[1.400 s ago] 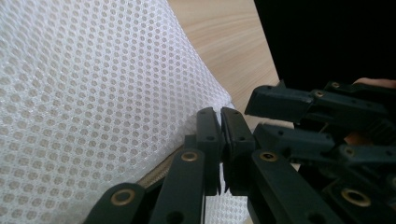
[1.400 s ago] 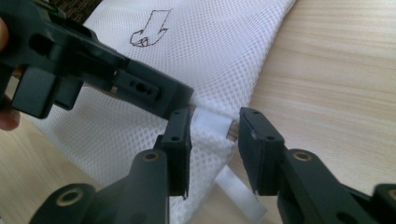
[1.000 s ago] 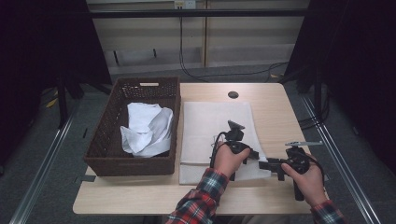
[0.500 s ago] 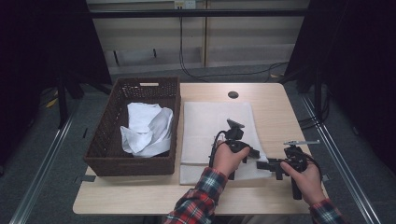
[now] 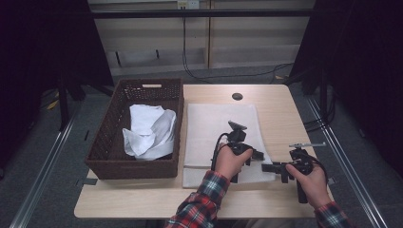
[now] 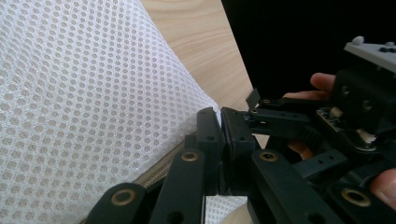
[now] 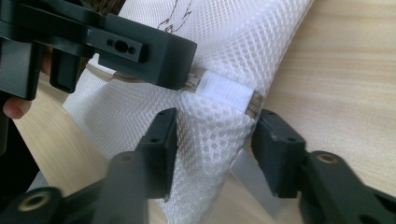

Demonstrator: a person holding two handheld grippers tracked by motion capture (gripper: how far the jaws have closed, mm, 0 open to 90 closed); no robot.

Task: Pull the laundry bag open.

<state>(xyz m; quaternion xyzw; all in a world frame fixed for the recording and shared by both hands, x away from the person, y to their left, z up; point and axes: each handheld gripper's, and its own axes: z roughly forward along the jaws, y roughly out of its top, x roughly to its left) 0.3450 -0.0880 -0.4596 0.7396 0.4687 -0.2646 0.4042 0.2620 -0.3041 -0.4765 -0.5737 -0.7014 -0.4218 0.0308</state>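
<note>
White mesh laundry bag (image 5: pixel 221 137) lies flat right of the wicker basket (image 5: pixel 138 161), long axis running away from the person. Left gripper (image 6: pixel 219 140) is clamped on the bag's zipper corner. Right gripper (image 7: pixel 212 140), jaws just closing, straddles that honeycomb-mesh corner (image 7: pixel 219 130), pads not pressing.

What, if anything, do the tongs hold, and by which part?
The left tongs pinch the white mesh laundry bag at its zipper edge near a corner. The right tongs straddle that corner, not yet gripping.
</note>
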